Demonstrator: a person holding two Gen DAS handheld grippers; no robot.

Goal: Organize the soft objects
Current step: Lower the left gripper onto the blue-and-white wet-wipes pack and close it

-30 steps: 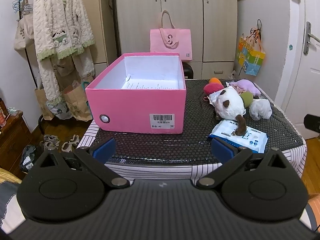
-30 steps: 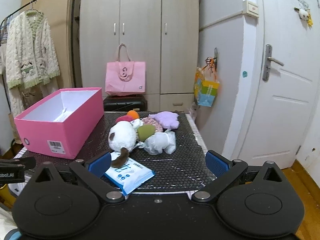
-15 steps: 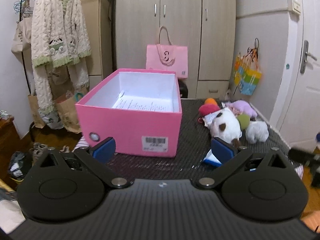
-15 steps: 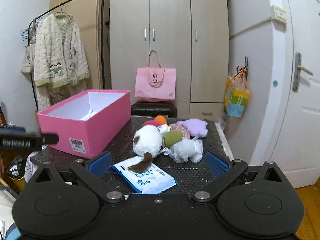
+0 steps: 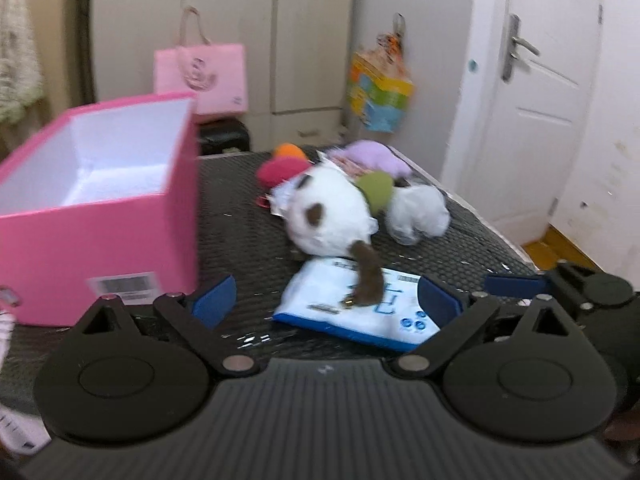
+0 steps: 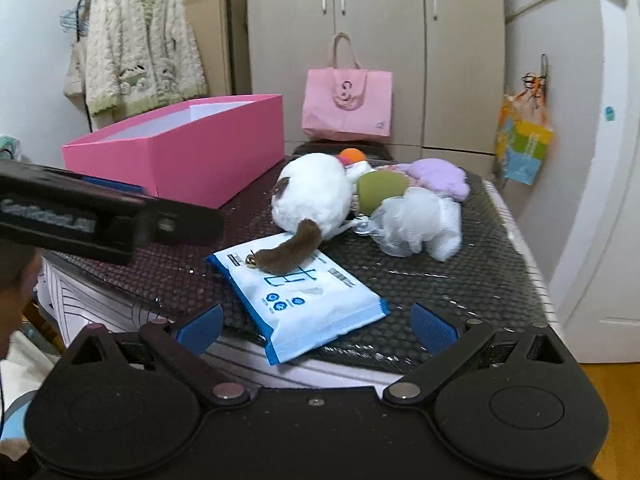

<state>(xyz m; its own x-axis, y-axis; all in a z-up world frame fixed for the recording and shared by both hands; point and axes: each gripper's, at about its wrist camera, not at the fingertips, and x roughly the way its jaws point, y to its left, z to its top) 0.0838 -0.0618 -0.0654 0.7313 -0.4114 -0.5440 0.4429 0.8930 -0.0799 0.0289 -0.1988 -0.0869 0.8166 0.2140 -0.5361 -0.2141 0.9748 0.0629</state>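
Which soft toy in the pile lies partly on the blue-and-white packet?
The white plush with brown patches: its brown tail rests across the packet; the others lie behind.

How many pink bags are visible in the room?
1: the pink tote bag stands by the wardrobe, behind the pink box. Others may be hidden.

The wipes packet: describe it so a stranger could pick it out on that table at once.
Start at the big pink box on the black mesh-covered table; to its right lies a heap of soft toys. The wipes packet lies flat at the table's near edge, in front of the white plush, whose brown tail rests on it. It is the only flat, glossy item, white with blue edging and print.
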